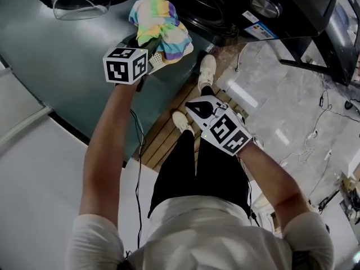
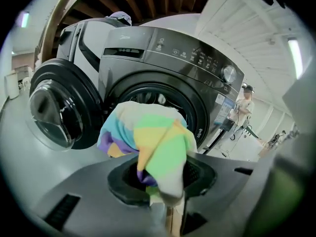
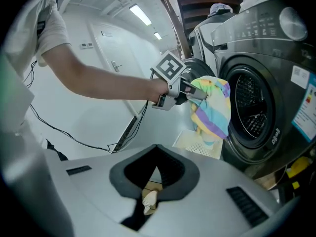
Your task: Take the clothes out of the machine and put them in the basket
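Reading progress from the washing machine [image 2: 197, 68]: its door [image 2: 54, 112] stands wide open, and whether more clothes remain in the dark drum you cannot tell. What looks like the pale perforated basket [image 3: 197, 143] sits on the floor by the drum mouth, with nothing visibly in it, so the drop is still to do. One garment [image 2: 158, 142], soft, bunched and pastel-striped, hangs in front of the drum mouth, clamped in your left gripper [image 3: 190, 93]. Your right gripper [image 1: 199, 108] has its jaws together, empty.

Left arm reaches forward, its claw [image 1: 152, 59] clamped on a striped cloth [image 1: 160, 27] (held aloft); right claw [image 1: 196, 108] hangs lower, jaws together, empty, angled downward.
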Demonstrator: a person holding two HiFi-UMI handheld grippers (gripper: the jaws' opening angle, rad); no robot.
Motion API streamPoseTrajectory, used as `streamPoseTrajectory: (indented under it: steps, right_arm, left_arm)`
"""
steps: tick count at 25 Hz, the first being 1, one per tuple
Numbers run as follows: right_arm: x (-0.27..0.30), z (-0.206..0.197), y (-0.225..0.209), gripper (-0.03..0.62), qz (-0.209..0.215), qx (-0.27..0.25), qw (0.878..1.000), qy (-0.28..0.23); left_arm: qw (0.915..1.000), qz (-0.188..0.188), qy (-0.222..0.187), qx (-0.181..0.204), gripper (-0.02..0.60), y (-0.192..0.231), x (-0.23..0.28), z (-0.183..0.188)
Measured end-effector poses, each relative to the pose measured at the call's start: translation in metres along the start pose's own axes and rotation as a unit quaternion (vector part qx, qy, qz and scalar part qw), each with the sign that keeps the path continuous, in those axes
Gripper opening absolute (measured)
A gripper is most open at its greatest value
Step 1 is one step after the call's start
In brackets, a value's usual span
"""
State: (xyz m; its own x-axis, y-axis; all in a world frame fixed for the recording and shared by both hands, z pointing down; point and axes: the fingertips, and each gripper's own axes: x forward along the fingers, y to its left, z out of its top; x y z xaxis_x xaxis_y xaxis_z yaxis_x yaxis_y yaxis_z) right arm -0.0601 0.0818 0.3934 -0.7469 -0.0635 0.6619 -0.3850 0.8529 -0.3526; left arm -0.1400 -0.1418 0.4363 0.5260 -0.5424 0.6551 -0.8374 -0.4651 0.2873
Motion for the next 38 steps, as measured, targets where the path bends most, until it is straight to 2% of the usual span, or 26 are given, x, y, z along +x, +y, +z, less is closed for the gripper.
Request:
streamPoseTrajectory:
  steps: [12, 20, 27, 38]
  right_arm:
    - [0.022, 0.006, -0.004, 0.003, 0.032, -0.013, 0.999, 0.020]
    - [0.036, 0.009, -0.021, 0.003, 0.047, -0.028, 0.998, 0.043]
    - [0.048, 0.013, -0.046, 0.003, 0.053, -0.030, 0.997, 0.053]
    - [0.074, 0.013, -0.077, 0.003, 0.072, -0.033, 0.994, 0.069]
  left_arm:
    - [0.9975, 0.055, 0.015, -0.041, 0.130, 0.052, -0.011, -0.068]
    - [0.9912, 0.101, 0.033, -0.079, 0.132, 0.085, 0.005, -0.118]
    - [0.9868, 0.117, 0.051, -0.099, 0.135, 0.103, 0.031, -0.149]
    - [0.9820, 0.130, 0.081, -0.110, 0.144, 0.132, 0.079, -0.198]
